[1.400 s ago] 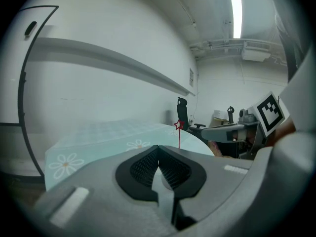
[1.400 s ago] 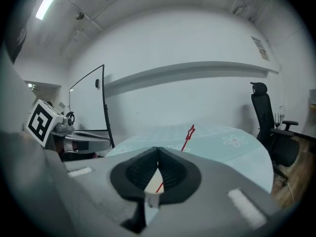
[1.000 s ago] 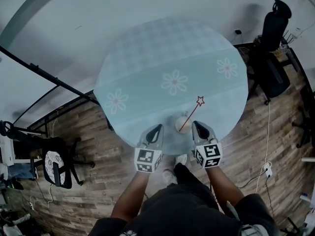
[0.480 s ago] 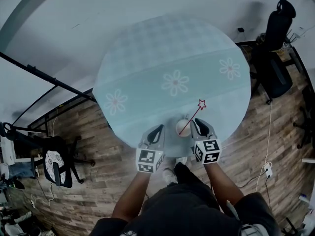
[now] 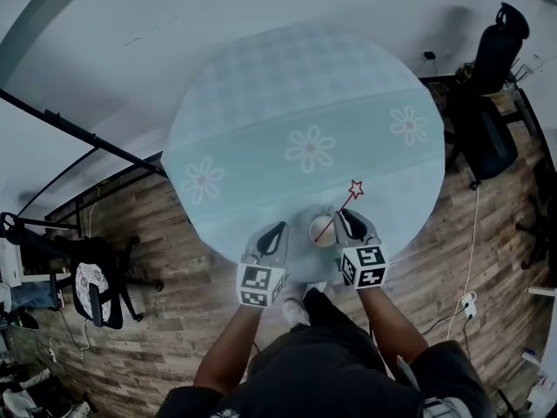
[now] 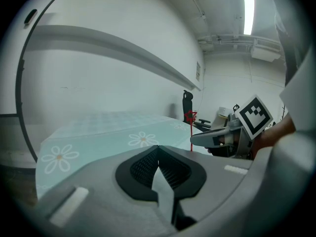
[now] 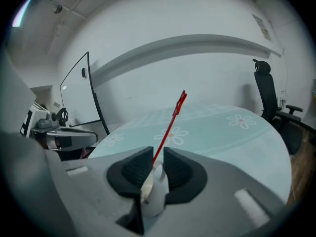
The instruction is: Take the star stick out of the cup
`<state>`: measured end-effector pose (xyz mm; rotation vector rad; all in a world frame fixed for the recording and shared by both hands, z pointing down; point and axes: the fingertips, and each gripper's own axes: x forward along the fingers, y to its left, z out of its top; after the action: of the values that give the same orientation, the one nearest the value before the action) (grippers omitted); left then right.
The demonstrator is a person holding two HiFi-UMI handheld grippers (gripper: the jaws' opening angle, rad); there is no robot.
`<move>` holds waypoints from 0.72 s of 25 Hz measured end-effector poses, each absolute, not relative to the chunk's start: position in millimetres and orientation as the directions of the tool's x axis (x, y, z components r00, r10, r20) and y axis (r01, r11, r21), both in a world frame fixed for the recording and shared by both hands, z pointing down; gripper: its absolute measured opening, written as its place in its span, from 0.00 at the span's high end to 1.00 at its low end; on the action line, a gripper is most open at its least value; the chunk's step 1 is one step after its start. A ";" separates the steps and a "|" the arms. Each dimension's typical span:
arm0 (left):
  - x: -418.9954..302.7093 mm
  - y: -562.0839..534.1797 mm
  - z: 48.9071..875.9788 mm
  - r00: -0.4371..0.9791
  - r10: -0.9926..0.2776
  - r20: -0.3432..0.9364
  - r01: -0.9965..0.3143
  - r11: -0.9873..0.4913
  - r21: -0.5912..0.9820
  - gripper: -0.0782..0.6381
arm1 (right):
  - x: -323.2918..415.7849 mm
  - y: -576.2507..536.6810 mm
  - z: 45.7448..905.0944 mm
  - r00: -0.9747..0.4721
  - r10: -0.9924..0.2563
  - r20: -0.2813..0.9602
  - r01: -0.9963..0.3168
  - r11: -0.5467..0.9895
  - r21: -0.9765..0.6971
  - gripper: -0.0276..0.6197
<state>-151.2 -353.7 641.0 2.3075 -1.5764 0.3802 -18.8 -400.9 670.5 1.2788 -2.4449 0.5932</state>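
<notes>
In the head view, the cup [image 5: 322, 231] stands near the round table's [image 5: 261, 103] 6 o'clock edge. The star stick [image 5: 339, 209] leans out of it toward 1 o'clock. The right gripper [image 5: 346, 223] is at the cup's 3 o'clock side, and the left gripper [image 5: 271, 240] is near its 8 o'clock.

In the left gripper view, the jaws are pressed together and empty, with the stick at 1 o'clock.

In the right gripper view, the jaws are nearly closed and appear to pinch the cup's wall. The stick rises between them.

The free left gripper probably has to open and take the stick.

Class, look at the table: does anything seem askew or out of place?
The thin red star-tipped stick leans askew in the small white cup, which stands close to the round pale-blue table's near edge.
</notes>
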 end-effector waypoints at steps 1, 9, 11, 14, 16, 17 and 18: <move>-151.1 -354.2 642.0 0.356 -0.848 0.393 -0.934 -0.340 0.112 0.88 | -20.0 -401.3 670.6 -0.552 -0.697 0.458 -0.829 0.516 -0.214 0.86; -153.6 -357.3 643.6 0.353 -0.848 0.396 -0.935 -0.334 0.119 0.88 | -27.5 -402.8 671.5 -0.569 -0.688 0.452 -0.820 0.520 -0.240 0.88; -154.6 -356.9 645.0 0.352 -0.847 0.397 -0.935 -0.333 0.119 0.88 | -29.0 -403.6 672.1 -0.574 -0.685 0.450 -0.816 0.523 -0.245 0.88; -155.2 -355.4 647.1 0.351 -0.845 0.404 -0.936 -0.331 0.122 0.88 | -31.0 -404.1 672.2 -0.580 -0.680 0.449 -0.812 0.529 -0.249 0.88; -155.2 -354.1 647.7 0.351 -0.843 0.407 -0.936 -0.330 0.123 0.88 | -31.7 -403.4 671.6 -0.583 -0.678 0.448 -0.810 0.530 -0.251 0.89; -155.1 -353.7 647.8 0.352 -0.843 0.407 -0.936 -0.331 0.123 0.88 | -31.7 -403.0 671.1 -0.583 -0.679 0.447 -0.810 0.530 -0.252 0.90; -155.1 -353.4 647.8 0.353 -0.843 0.407 -0.935 -0.332 0.123 0.88 | -31.7 -402.8 670.5 -0.582 -0.680 0.445 -0.810 0.529 -0.253 0.90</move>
<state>-155.1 -353.4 647.8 2.2863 -1.5695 0.3873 -31.7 -402.8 670.5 1.2439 -2.4789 0.6353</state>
